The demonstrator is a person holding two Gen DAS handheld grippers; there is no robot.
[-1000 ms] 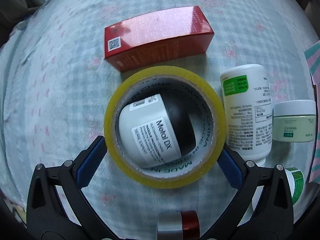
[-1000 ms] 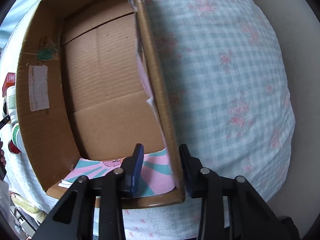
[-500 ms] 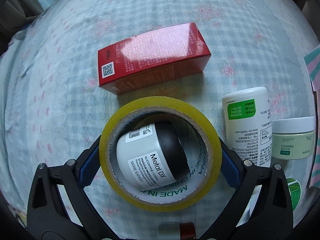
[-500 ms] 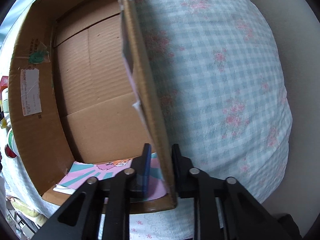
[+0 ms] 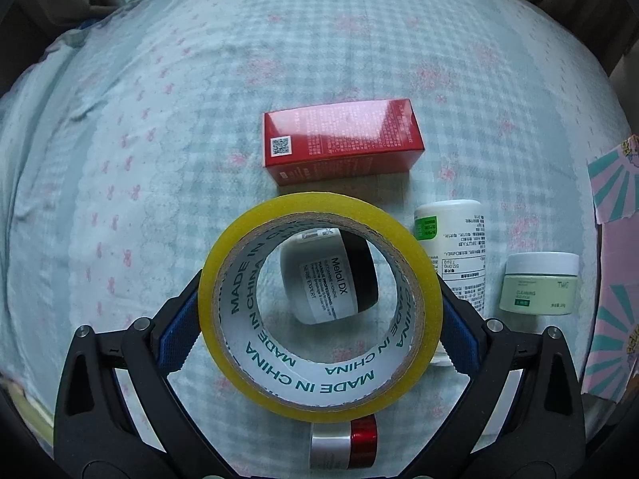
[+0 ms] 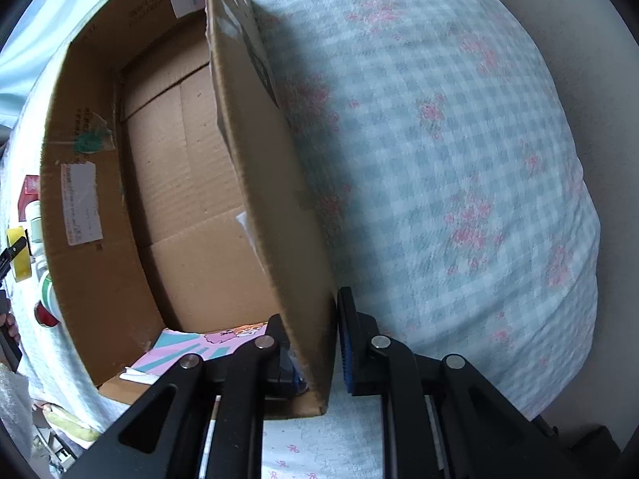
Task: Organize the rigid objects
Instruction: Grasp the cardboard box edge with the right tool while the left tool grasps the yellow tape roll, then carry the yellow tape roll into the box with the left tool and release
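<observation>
— Over the checked bedspread (image 5: 159, 127), what has the left gripper (image 5: 319, 319) got?

— A yellow tape roll (image 5: 319, 307), pinched across its width by the blue pads (image 5: 177, 333), fingers spread wide to fit it. The gripper points steeply down, and the roll looks lifted off the cloth.

— And below it?

— Through the roll's hole lies a black-and-white jar (image 5: 329, 275). A red box (image 5: 341, 139) sits at twelve o'clock from the roll, a white bottle (image 5: 455, 239) at two o'clock, a pale green jar (image 5: 539, 283) at three o'clock, and a silver-and-red tube (image 5: 345, 445) at six o'clock.

— The right gripper (image 6: 319, 343)?

— Pointing straight down, fingers closed tight on the side wall of the cardboard box (image 6: 179, 199), one finger inside, one outside. The box is open, with a pink and teal paper (image 6: 199, 345) on its floor at six o'clock.
</observation>
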